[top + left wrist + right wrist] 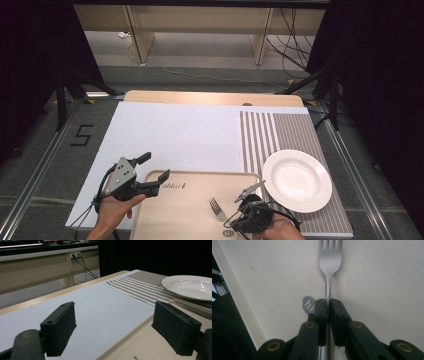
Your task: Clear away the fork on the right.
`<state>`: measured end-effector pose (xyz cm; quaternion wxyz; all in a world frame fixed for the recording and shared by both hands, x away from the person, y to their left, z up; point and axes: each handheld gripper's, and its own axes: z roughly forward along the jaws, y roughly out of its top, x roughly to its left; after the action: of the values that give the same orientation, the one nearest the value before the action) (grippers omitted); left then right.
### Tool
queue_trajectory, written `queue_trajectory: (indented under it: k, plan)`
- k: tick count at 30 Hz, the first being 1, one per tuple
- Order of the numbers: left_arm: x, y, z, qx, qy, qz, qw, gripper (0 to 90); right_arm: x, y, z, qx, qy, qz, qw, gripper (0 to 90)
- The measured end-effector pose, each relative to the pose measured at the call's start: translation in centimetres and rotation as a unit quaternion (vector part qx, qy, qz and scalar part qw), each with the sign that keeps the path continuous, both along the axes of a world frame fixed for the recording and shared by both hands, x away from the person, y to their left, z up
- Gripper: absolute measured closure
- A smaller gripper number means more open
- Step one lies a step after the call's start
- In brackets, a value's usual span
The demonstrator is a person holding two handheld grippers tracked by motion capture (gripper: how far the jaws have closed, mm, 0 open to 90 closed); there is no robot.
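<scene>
Pale wooden rectangular tray (pixel 190 210) at the table's near edge; round white ceramic plate (pixel 297 180) just beyond its right edge, on the striped mat. My left claw (pixel 152 172) hovers wide apart over the tray's far-left corner. My right claw (pixel 328 312) is clamped on the silver metal fork's (pixel 329 260) handle, near the tray's near edge. Step: pickup. Next, I judge, lift it level toward the plate.

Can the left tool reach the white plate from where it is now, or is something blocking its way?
Probably yes. The left tool is open at the tray's far left corner, holding nothing. The white plate lies beyond the tray's right side, and only low, flat tray lies between; the right tool, holding the fork, sits nearer.
</scene>
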<state>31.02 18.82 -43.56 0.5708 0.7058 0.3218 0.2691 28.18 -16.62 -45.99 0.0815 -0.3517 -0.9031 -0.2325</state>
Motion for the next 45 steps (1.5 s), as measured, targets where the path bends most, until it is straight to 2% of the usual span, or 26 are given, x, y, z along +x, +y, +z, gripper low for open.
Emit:
queue_trajectory:
  k: [3, 8, 13, 16, 18, 21, 24, 32, 36, 45]
  plan:
    - [0.0, 0.0, 0.0, -0.005, -0.004, -0.002, 1.0, 18.0, -0.1, 0.1, -0.1, -0.008, 0.0, 0.0, 1.0, 84.6]
    - [-0.1, 0.0, 0.0, -0.001, -0.003, -0.001, 1.0, 18.1, -0.3, 0.3, -0.1, -0.014, -0.007, 0.004, 0.9999, 82.6]
    - [0.0, 0.0, 0.0, 0.0, -0.002, -0.001, 1.0, 18.1, -0.4, 0.4, 0.6, 0.015, -0.025, 0.015, 0.9995, 64.4]
    - [0.0, 0.0, 0.0, 0.0, -0.002, -0.001, 1.0, 18.0, -0.7, 1.0, 0.8, 0.016, -0.041, 0.027, 0.9987, 56.7]
    - [0.0, 0.0, 0.0, 0.0, -0.002, -0.001, 1.0, 18.0, -1.0, 1.4, 0.7, 0.013, -0.053, 0.036, 0.9979, 56.1]
    - [0.0, -0.1, 0.0, -0.001, -0.003, -0.002, 1.0, 18.1, -1.3, 1.8, 0.7, 0.011, -0.067, 0.048, 0.9965, 61.1]
    - [0.0, 0.0, 0.0, 0.0, -0.002, -0.001, 1.0, 18.1, -1.4, 2.0, 0.7, 0.005, -0.079, 0.046, 0.9958, 71.6]
    - [0.0, -0.1, 0.0, 0.001, -0.001, -0.003, 1.0, 18.1, -1.9, 2.9, 0.2, -0.034, -0.1, 0.069, 0.992, 86.4]
    - [0.0, -0.1, 0.0, 0.001, -0.001, -0.002, 1.0, 18.0, -1.9, 3.0, 0.0, -0.053, -0.101, 0.072, 0.9909, 90.0]
    - [0.0, -0.1, 0.0, 0.001, -0.001, -0.001, 1.0, 18.1, -1.7, 2.7, -0.2, -0.075, -0.114, 0.074, 0.9878, 90.0]
